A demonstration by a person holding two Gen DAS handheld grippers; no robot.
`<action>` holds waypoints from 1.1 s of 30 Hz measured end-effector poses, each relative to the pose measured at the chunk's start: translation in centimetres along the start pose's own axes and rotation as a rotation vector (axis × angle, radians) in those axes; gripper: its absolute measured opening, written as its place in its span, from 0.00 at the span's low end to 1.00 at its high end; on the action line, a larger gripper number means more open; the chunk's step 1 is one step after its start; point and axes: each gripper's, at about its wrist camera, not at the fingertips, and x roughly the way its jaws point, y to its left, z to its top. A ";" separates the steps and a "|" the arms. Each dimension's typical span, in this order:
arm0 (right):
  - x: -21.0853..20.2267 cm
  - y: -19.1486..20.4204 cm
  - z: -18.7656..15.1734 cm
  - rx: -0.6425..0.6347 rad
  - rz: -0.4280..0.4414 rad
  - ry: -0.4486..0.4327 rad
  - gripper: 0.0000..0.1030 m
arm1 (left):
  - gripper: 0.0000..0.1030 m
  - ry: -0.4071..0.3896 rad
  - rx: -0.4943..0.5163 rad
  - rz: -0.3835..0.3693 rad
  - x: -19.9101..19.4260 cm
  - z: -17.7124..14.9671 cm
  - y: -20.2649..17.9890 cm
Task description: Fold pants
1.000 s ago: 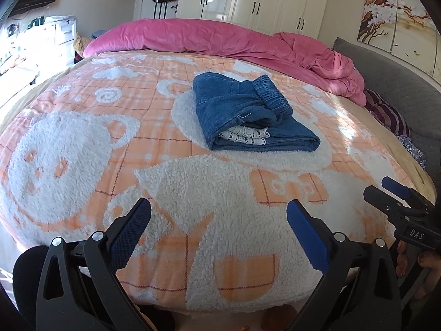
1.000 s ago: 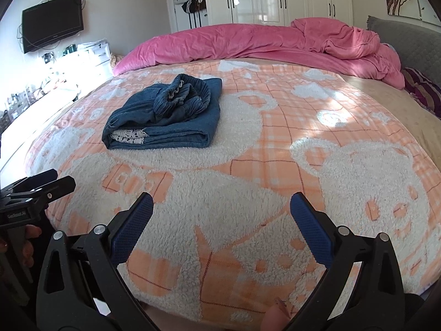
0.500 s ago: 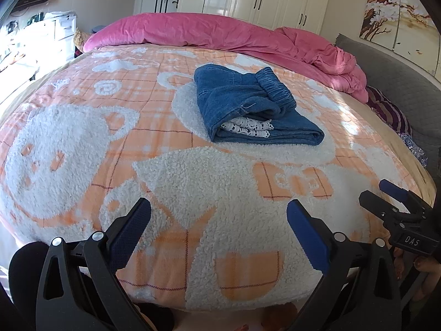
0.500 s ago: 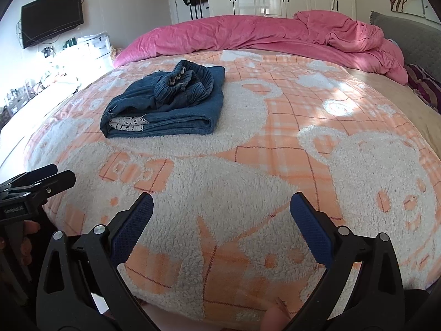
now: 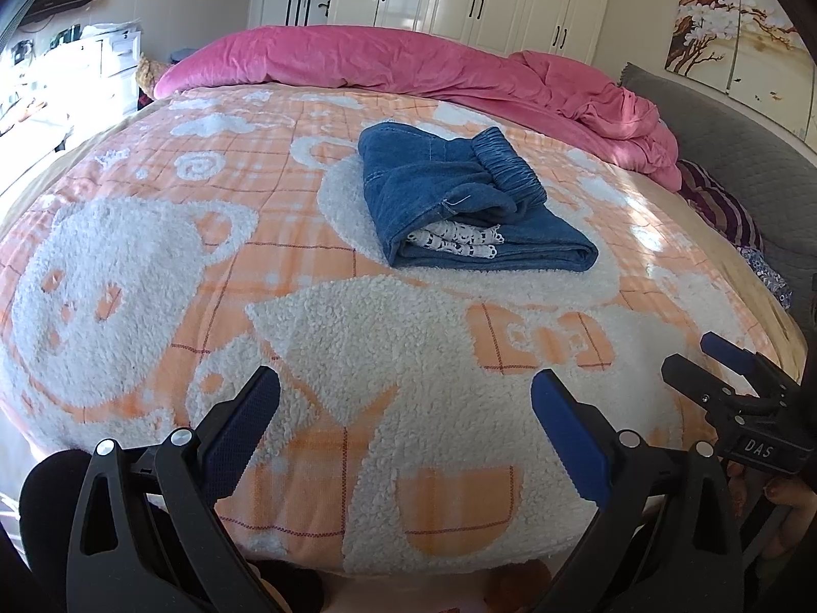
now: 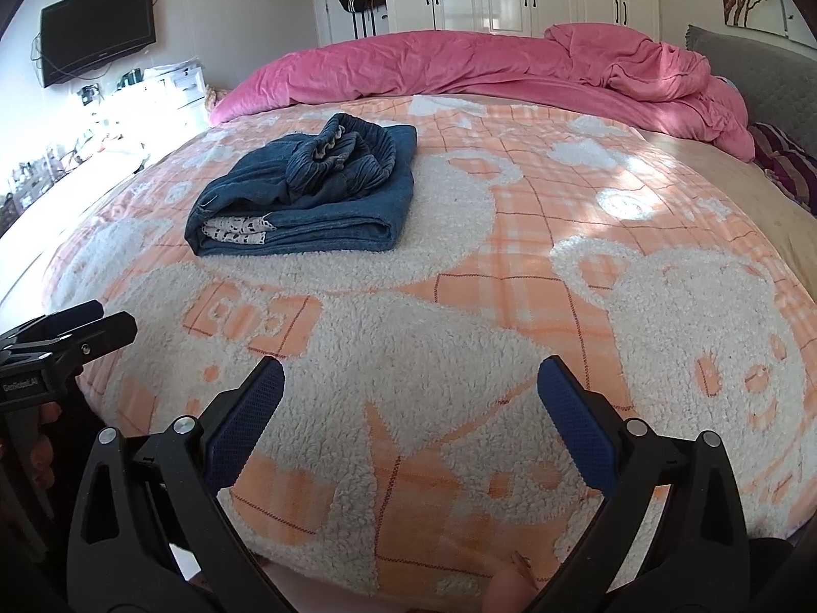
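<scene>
The pants (image 5: 459, 199) lie as a compact folded bundle of blue denim on the orange-and-white fleece blanket (image 5: 357, 357) that covers the bed, toward its far middle, well apart from both tools. The elastic waistband sits bunched on top, and a strip of white patterned lining shows at the near open edge between the layers. Judged from this, the folding looks essentially finished, and the step in hand seems to be the end of the task or a last check. If anything more is wanted, it would be a reach forward to flatten the rumpled waistband or square the loose top layer, which calls for a light pinch on one layer only so the stack beneath is not dragged apart. The left tool (image 5: 406, 403) hangs low over the near edge of the bed, pointing forward at the bundle, its blue-padded fingers spread wide with nothing between them. The right tool (image 6: 411, 393) is held likewise at the near edge, jaws wide apart and empty, the pants off to its left. In each wrist view the other tool shows at the frame's side, so the two sit side by side, near each other, level, neither touching the blanket.
</scene>
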 end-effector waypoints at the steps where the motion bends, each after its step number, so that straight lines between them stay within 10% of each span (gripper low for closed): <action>1: 0.0 0.0 0.0 0.001 0.000 0.000 0.91 | 0.96 0.001 0.000 0.000 0.0 0.0 0.0; 33: 0.3 0.1 -0.2 -0.010 -0.013 0.004 0.91 | 0.96 0.015 -0.005 0.019 0.1 0.2 0.2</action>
